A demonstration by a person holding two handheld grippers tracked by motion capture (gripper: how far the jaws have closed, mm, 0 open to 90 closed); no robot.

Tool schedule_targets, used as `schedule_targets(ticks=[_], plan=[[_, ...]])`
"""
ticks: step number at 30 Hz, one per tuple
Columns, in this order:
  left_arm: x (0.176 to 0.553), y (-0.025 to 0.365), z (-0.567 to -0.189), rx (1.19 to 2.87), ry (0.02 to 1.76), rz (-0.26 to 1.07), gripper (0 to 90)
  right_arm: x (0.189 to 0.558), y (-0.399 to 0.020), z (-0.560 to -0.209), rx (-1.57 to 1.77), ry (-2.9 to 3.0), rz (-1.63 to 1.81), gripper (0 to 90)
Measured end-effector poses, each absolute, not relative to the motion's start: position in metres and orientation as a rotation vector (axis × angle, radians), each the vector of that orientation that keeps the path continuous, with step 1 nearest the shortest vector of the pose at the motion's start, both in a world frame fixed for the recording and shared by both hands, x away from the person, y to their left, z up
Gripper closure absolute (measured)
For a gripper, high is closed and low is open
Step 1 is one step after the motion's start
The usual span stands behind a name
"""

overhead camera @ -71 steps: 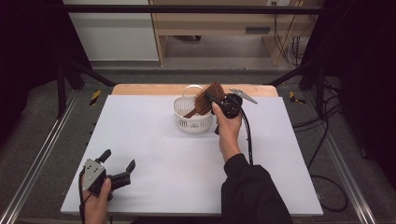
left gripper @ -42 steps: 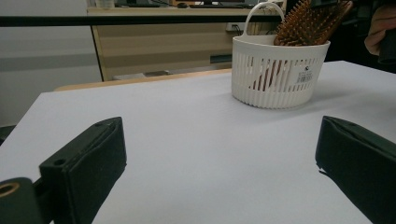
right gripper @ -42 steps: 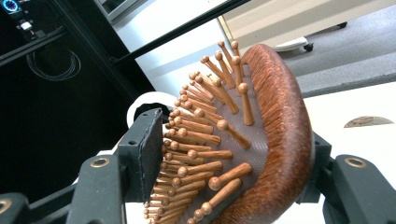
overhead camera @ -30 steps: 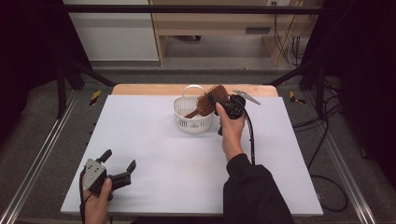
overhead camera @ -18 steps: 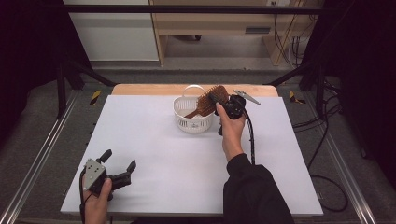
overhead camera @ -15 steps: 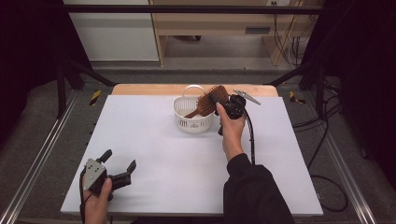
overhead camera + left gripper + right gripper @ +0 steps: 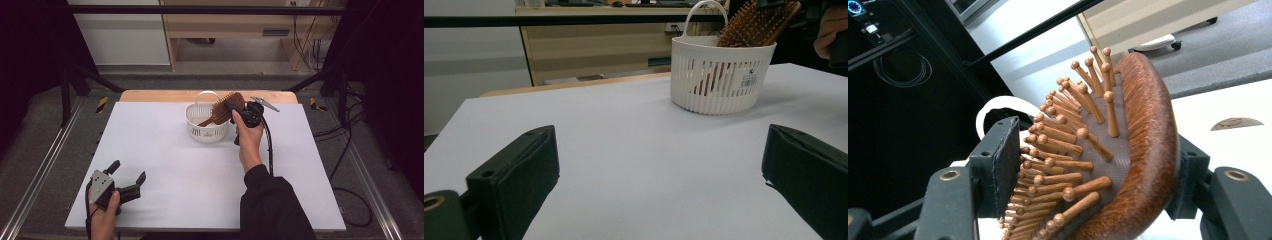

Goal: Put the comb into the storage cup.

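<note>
Right gripper at far counter edge, fingers clamped on wooden hairbrush head, bristle side against one finger, wooden back against other. Brush long axis slants down-left, handle end inside white basket. Basket sits just left of right hand. Left gripper idle at near-left corner, fingers released, nothing between, well apart from basket. Count: one brush, one basket.

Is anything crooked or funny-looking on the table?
A little. The wooden hairbrush leans slanted in the white basket, handle down inside, bristly head poking over the rim. The right gripper clamps that head. Nothing looks spilled or broken.
</note>
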State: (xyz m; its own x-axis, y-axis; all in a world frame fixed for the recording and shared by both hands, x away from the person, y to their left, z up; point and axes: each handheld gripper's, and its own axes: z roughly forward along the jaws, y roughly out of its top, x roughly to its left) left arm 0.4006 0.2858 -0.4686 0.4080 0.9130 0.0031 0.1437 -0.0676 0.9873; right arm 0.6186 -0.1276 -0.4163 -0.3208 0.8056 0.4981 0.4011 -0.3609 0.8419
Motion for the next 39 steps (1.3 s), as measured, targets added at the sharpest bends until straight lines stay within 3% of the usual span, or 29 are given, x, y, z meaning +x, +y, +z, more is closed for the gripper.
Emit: schedule_targets(ticks=[20,39], plan=[[0.4008,0.2861,-0.4686,1.518,0.982,0.838,2.0,0.6192,-0.1263,-0.4172,1.598,1.564,1.727,26.4],[0.4008,0.2860,-0.4687,1.518,0.982,0.838,2.0,0.6178,-0.1262,-0.4145,1.609,1.549,1.715,10.2]])
